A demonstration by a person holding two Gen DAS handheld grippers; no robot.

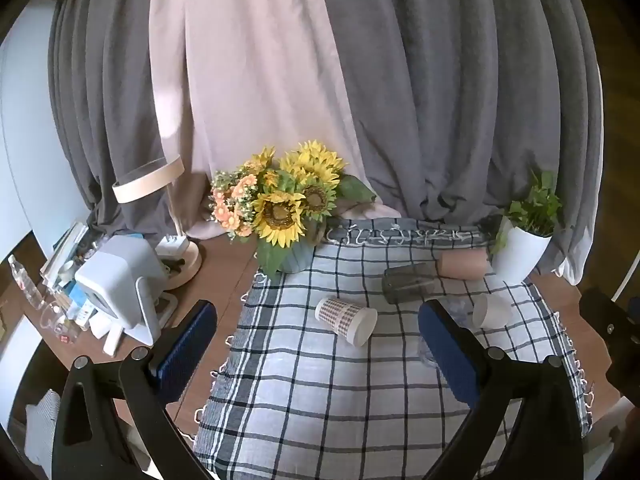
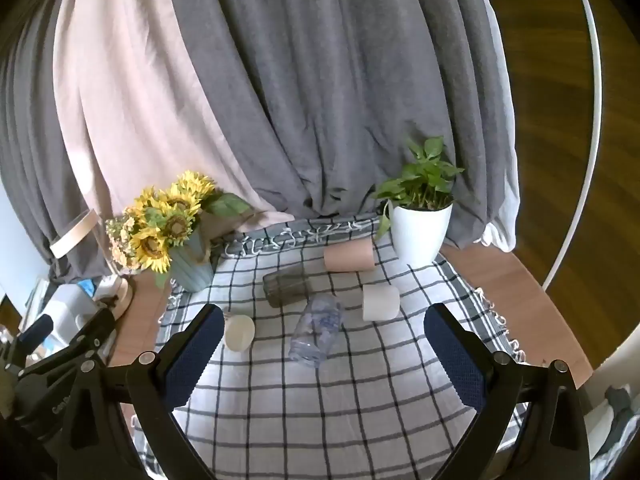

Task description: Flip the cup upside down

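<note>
Several cups lie on their sides on a checked cloth [image 1: 320, 400]. A patterned paper cup [image 1: 346, 320] lies nearest my left gripper [image 1: 318, 328], which is open and empty above the cloth. It also shows in the right wrist view [image 2: 239, 332]. A dark grey tumbler [image 2: 287, 283], a pink cup [image 2: 349, 259], a white cup [image 2: 381, 302] and a clear plastic cup [image 2: 318, 334] lie ahead of my right gripper [image 2: 324, 334], which is open and empty. The same cups show in the left wrist view: grey tumbler [image 1: 408, 282], pink cup [image 1: 462, 265], white cup [image 1: 491, 311].
A vase of sunflowers [image 1: 286, 208] stands at the cloth's back left corner, a white potted plant [image 2: 420, 216] at the back right. A lamp [image 1: 160, 184], a white device [image 1: 120, 284] and clutter sit on the wooden table at left. Curtains hang behind.
</note>
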